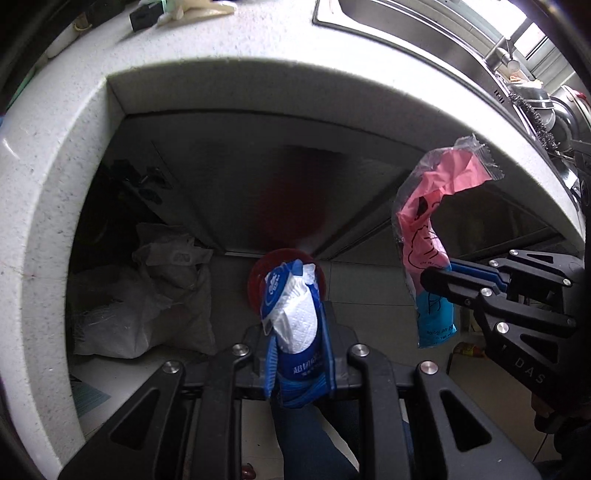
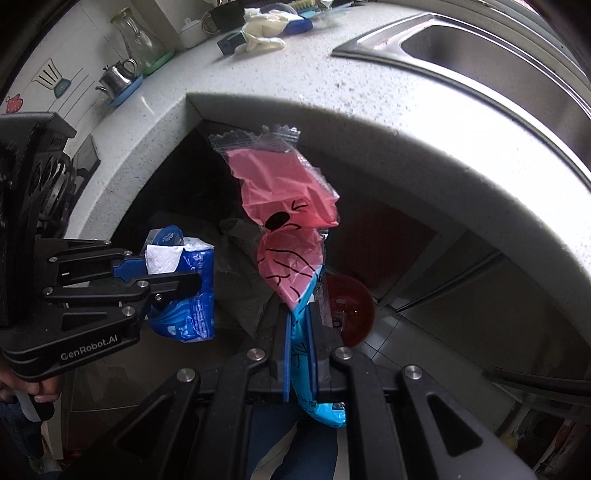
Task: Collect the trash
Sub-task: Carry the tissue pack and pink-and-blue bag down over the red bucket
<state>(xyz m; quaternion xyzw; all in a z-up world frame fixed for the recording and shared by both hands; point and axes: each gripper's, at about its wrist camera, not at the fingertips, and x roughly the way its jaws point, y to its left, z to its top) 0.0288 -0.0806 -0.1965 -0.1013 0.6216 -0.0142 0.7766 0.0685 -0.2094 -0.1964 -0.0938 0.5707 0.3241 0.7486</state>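
Step in hand: carrying trash to the red bin [image 1: 258, 275]. Left gripper [image 1: 301, 354] pinches the tissue pack [image 1: 295, 317]; right gripper [image 2: 299, 354] pinches the pink wrapper [image 2: 284, 199]. Both hang above the bin, below the desk [image 1: 229, 40] edge. Next: lower over the bin, release.

A home kitchen, seen from below counter height.
A speckled white countertop [image 2: 280, 77] holds a steel sink [image 2: 480, 48], a small kettle [image 2: 117, 76], a glass jug [image 2: 138, 40] and rubber gloves [image 2: 264, 31].

blue-white tissue pack [image 1: 295, 314], pink-blue wrapper [image 2: 291, 236]
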